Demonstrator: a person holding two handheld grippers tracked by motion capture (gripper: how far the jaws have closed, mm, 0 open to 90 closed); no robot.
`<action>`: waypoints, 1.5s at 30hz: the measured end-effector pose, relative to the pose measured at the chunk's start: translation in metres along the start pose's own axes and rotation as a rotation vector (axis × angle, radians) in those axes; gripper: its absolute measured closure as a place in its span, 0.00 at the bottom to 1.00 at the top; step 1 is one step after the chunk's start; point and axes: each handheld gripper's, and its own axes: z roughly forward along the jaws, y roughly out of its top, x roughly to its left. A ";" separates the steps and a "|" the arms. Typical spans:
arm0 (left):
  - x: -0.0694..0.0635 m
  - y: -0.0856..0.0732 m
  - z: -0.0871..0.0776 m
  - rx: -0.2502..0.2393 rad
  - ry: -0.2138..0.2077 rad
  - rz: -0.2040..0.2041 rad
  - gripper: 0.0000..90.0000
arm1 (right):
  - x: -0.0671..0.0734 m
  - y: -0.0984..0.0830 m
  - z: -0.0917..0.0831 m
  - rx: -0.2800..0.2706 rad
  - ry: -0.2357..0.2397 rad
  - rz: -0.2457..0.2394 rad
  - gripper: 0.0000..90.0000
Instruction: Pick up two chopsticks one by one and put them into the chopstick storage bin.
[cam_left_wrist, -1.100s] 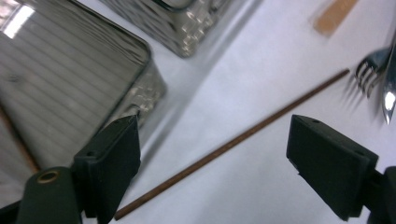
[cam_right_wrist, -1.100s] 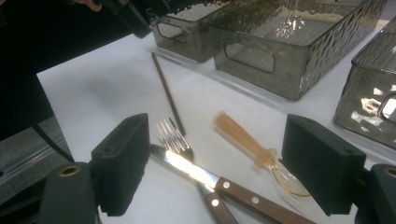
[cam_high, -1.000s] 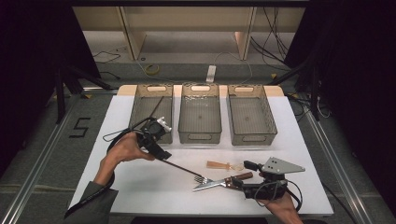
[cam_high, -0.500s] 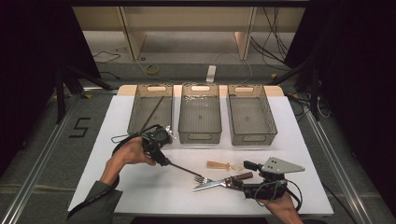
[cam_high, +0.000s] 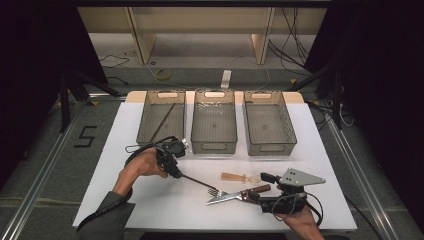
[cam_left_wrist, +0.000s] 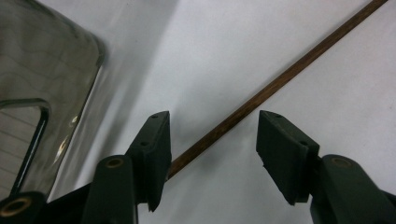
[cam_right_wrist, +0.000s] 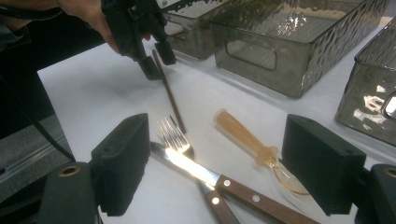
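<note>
A dark wooden chopstick (cam_high: 196, 182) lies flat on the white table (cam_high: 320, 130), and its far tip reaches a fork (cam_high: 218, 192). My left gripper (cam_high: 175, 171) stands open over the chopstick's near end. In the left gripper view the chopstick (cam_left_wrist: 261, 95) runs between the jaws, close beside the left pad (cam_left_wrist: 156, 149). My right gripper (cam_high: 258, 188) is open at the front right. Between its jaws lie the fork (cam_right_wrist: 175, 135), a wooden-handled knife (cam_right_wrist: 224, 184) and an amber plastic spoon (cam_right_wrist: 252, 140). The right gripper view also shows the left gripper (cam_right_wrist: 160, 65) straddling the chopstick (cam_right_wrist: 169, 95).
Three smoky clear bins stand in a row at the back: left bin (cam_high: 144, 122), middle bin (cam_high: 214, 146), right bin (cam_high: 272, 148). A second chopstick (cam_high: 163, 122) rests in the left bin. The table's front edge runs just below both hands.
My left gripper has come down and toward the front right, onto the near end of the chopstick. The right gripper and the cutlery have stayed still.
</note>
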 end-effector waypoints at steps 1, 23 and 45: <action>0.000 0.000 0.001 -0.007 -0.001 -0.010 0.52 | 0.000 0.000 0.000 0.001 0.000 0.000 0.27; 0.001 -0.001 0.007 0.041 -0.040 0.018 0.64 | 0.000 0.000 0.000 0.003 0.002 -0.002 0.27; -0.008 -0.007 0.005 0.103 -0.032 0.084 0.77 | -0.001 0.000 -0.001 0.004 -0.004 -0.005 0.27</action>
